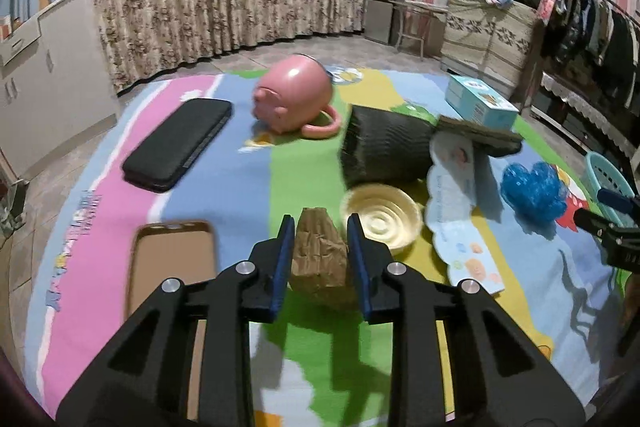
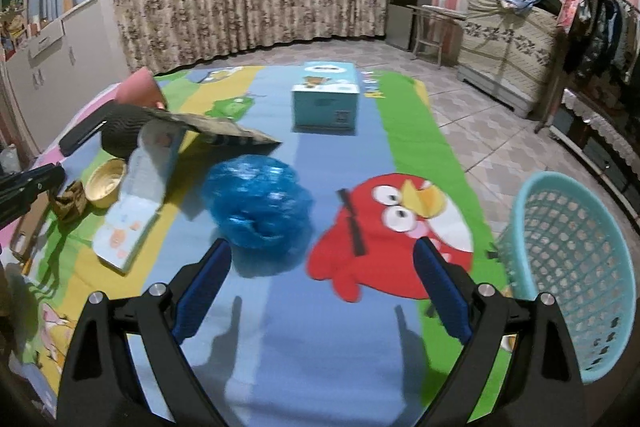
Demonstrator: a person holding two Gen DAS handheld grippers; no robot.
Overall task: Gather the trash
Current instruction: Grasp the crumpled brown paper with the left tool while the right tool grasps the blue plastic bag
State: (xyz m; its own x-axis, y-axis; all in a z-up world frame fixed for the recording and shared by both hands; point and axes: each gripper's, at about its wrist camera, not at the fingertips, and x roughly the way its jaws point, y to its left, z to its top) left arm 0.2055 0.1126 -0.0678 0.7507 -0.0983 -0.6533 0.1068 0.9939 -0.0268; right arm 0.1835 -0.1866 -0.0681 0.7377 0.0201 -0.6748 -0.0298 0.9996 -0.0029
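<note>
Left wrist view: left tool (image 1: 320, 247) clamps the crumpled brown paper (image 1: 318, 259) at lower centre. Right tool (image 2: 320, 283) gapes empty before the blue plastic wad (image 2: 256, 203). Teal basket (image 2: 568, 267), lower right, looks empty; collecting barely begun.

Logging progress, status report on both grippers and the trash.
Left gripper shut on brown paper wad. Right gripper open, blue bag ahead. Basket right, unobstructed.

No legible text anywhere.
</note>
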